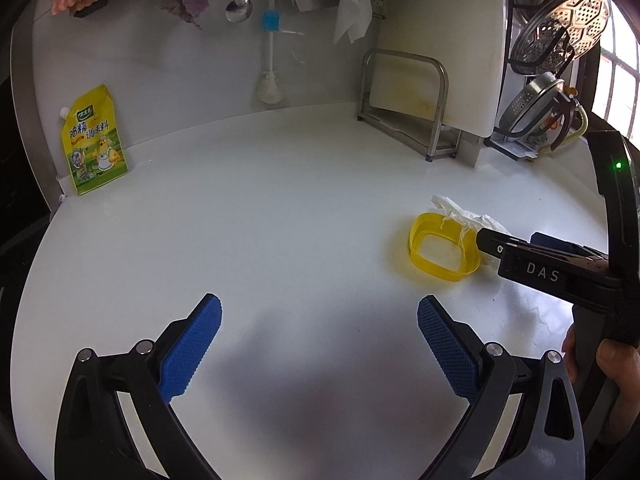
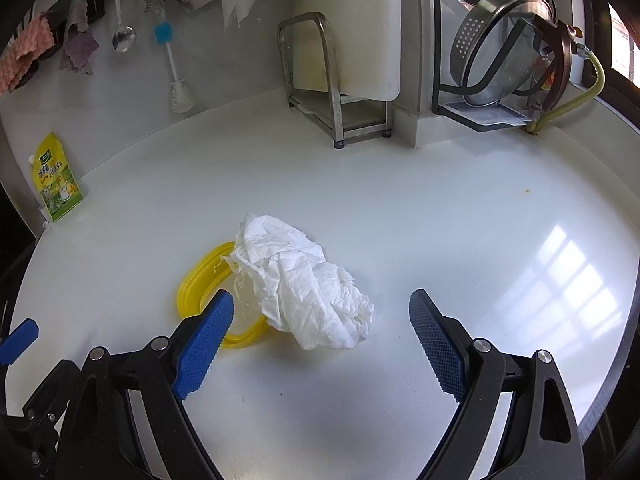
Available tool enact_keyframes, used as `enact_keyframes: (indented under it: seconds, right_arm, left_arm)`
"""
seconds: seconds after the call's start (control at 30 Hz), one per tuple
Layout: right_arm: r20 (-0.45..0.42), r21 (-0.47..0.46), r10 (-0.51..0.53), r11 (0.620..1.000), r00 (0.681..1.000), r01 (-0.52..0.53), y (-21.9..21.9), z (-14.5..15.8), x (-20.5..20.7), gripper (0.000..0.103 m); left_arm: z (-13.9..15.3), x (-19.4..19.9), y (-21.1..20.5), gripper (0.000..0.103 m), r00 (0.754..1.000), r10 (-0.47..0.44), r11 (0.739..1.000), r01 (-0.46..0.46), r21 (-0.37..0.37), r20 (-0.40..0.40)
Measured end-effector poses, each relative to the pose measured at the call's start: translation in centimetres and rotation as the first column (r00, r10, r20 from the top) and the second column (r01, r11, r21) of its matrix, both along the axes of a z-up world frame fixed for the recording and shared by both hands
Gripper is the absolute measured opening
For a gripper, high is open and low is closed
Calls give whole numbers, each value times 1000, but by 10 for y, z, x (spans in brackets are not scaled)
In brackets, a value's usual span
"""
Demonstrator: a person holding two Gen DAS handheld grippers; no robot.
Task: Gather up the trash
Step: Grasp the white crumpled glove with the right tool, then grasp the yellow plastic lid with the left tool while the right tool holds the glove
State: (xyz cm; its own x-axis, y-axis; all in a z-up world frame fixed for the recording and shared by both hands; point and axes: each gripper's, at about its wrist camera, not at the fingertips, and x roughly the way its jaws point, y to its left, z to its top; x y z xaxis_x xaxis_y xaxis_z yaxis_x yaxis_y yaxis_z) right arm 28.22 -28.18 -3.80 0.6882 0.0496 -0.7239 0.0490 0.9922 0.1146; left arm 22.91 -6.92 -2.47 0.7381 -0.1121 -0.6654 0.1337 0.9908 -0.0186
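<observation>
Left black hand-held gripper (image 1: 320, 320) with blue ribbed pads: jaws spread wide, nothing between them, tips angled down and forward. Right black hand-held gripper (image 2: 321, 312) of the same build: jaws likewise spread wide, nothing clamped. In the left wrist view the right unit's black body enters from the right edge, pointing left, with the person's hand (image 1: 612, 364) wrapped round its grip at lower right.

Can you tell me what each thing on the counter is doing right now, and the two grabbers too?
crumpled tissue: lying loose, partly over the yellow lid, not gripped
yellow lid: flat on the counter, rim up
seasoning pouch: upright, leaning on the wall
cutting board: standing in its rack
left gripper: open, empty
right gripper: open, around the tissue
</observation>
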Motion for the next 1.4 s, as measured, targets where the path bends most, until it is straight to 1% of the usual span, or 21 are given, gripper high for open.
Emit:
enact_keyframes:
  seconds: [0.13, 0.17, 0.2, 0.23, 0.3, 0.33, 0.37, 0.4, 0.43, 0.47, 0.53, 0.7, 0.83, 0.97, 1.03, 1.17, 1.23, 1.4]
  right_arm:
    - [-21, 33, 1, 999, 1000, 0, -6, -7, 7, 84]
    - [-20, 38, 2, 999, 1000, -1, -8, -8, 6, 82]
    - [-21, 46, 4, 999, 1000, -3, -10, -9, 6, 75]
    - [-26, 59, 8, 998, 1000, -7, -11, -9, 6, 70]
    - [-38, 97, 17, 995, 999, -13, -16, -10, 8, 59]
    - [-41, 109, 19, 994, 999, -15, -17, -11, 8, 51]
    - [-42, 111, 22, 994, 999, -17, -17, -10, 8, 46]
    - [-41, 114, 26, 993, 999, -21, -18, -10, 8, 38]
    - [-37, 120, 28, 992, 999, -24, -19, -9, 8, 32]
    - [-30, 128, 28, 991, 999, -24, -20, -8, 7, 31]
    - [-6, 139, 25, 990, 1000, -24, -23, -3, 3, 21]
    - [44, 162, 5, 987, 999, -12, -35, 8, -5, 19]
    - [67, 198, -43, 980, 997, 29, -56, 12, -11, 19]
    - [76, 199, -85, 978, 993, 68, -74, 12, -12, 19]
    - [79, 225, -105, 971, 991, 85, -84, 12, -12, 19]
    - [98, 249, -153, 960, 983, 125, -104, 14, -15, 19]
    - [100, 270, -171, 953, 980, 139, -113, 14, -15, 19]
    - [99, 304, -181, 942, 979, 143, -122, 13, -15, 19]
  left_arm:
    - [-3, 3, -2, 97, 1000, -2, 1000, 2, -2, -9]
    - [-3, 4, -3, 97, 1000, -4, 1000, 4, -3, -11]
    - [-3, 4, -4, 97, 1000, -7, 1000, 7, -3, -12]
    - [-3, 4, -6, 97, 1000, -9, 1000, 9, -2, -11]
    - [-3, 4, -9, 97, 1000, -14, 1000, 14, 4, -8]
    - [-3, 4, -12, 97, 1000, -16, 1000, 16, 7, -7]
    - [-3, 5, -14, 97, 1000, -18, 1000, 18, 10, -7]
    - [-3, 5, -16, 97, 1000, -20, 1000, 20, 12, -8]
    - [-3, 5, -18, 97, 1000, -23, 1000, 23, 13, -8]
    - [-2, 5, -20, 97, 1000, -25, 1000, 25, 14, -7]
    - [-2, 6, -25, 97, 1000, -28, 999, 29, 18, -8]
    - [-3, 12, -40, 97, 998, -51, 998, 51, 20, -24]
    - [-7, 22, -57, 97, 997, -60, 998, 61, 28, -44]
    - [-13, 37, -76, 97, 995, -64, 998, 66, 22, -79]
    - [-17, 43, -85, 97, 993, -64, 998, 66, 20, -95]
    - [-25, 53, -101, 97, 990, -63, 997, 68, 39, -123]
    - [-28, 58, -107, 97, 989, -57, 996, 66, 61, -135]
    - [-33, 70, -117, 97, 983, -65, 995, 78, 66, -173]
